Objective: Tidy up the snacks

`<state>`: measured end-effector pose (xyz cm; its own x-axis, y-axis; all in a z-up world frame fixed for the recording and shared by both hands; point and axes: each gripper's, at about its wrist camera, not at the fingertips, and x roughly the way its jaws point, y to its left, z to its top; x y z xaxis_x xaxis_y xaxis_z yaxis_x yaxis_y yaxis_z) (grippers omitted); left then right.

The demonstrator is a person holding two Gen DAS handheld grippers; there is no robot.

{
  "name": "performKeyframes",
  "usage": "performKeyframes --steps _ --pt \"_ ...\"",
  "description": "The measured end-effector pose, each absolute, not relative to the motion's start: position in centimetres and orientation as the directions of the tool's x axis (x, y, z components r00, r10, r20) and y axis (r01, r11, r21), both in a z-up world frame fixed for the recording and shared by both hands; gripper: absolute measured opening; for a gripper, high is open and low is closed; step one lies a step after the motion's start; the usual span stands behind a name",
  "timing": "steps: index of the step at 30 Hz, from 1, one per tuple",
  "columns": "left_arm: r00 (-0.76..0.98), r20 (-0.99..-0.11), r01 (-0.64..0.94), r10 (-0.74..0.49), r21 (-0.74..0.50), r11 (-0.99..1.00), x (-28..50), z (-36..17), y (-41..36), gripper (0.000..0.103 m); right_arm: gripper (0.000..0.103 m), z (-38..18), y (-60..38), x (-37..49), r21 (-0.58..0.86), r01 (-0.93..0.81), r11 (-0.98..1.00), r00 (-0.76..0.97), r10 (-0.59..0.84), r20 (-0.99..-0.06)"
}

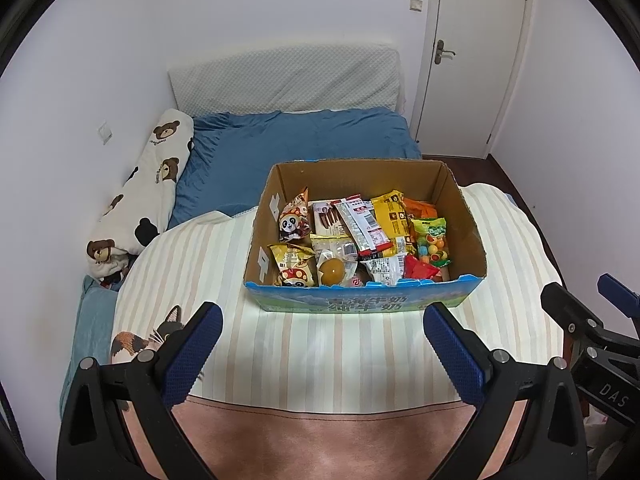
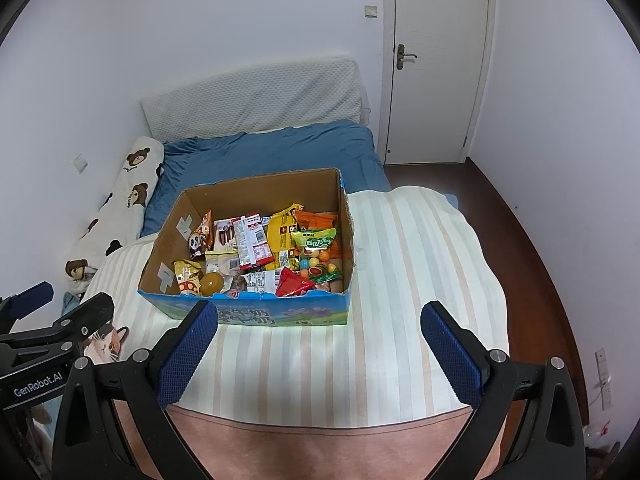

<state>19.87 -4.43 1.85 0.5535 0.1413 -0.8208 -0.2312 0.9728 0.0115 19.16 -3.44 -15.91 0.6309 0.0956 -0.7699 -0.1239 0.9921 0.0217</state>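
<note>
Striped blanket (image 1: 320, 352) — snack box (image 1: 360, 304) beyond

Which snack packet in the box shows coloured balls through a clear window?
The green-topped candy bag at the cardboard box's right side; the other packets look opaque.
</note>
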Motion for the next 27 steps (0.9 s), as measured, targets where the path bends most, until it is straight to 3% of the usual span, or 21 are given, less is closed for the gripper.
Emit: performKeyframes --steps 27 --pt "0.566 -0.810 -0.240 0.153 0.016 0.971 19.66 2.65 -4.68 0.103 0.103 -15.50 -3.54 18.56 0.035 -0.120 0.992 0.638 0.104 -0.763"
